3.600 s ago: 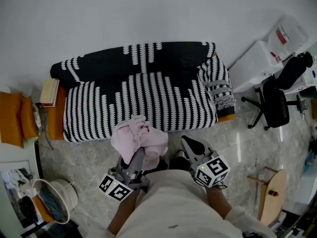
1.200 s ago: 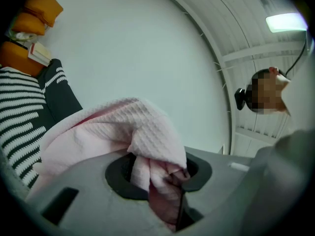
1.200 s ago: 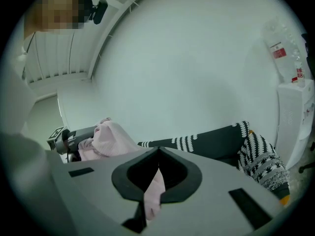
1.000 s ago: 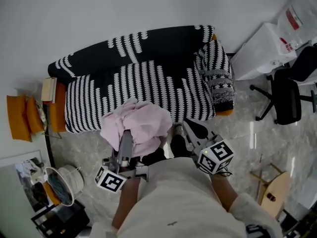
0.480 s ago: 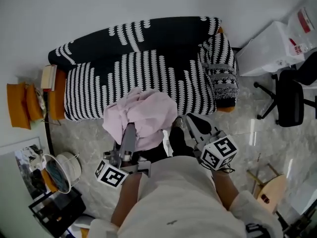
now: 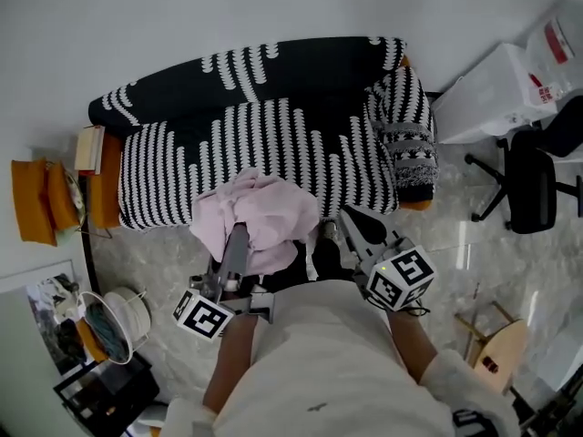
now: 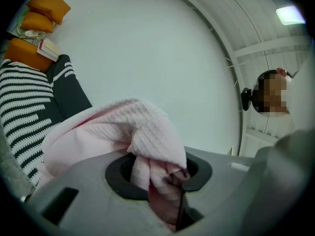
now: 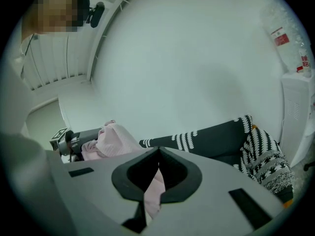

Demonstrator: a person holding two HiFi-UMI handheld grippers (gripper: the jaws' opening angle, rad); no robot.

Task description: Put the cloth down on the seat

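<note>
Pink cloth (image 6: pixel 264 215) | left gripper (image 6: pixel 240 237) level, jaws clamping it | by seat (image 6: pixel 273 153) front

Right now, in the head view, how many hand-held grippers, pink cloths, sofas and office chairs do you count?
Hand-held grippers: 2, the left hand-held gripper and the right hand-held gripper
Pink cloth: 1
Sofa: 1
Office chair: 1
Total: 5

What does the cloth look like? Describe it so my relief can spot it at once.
Start at the black-and-white striped sofa against the wall. Over the front edge of its seat, the left gripper holds a bunched cloth in its jaws. It is the only pale pink, waffle-textured thing there; the sofa behind it is all stripes.
</note>
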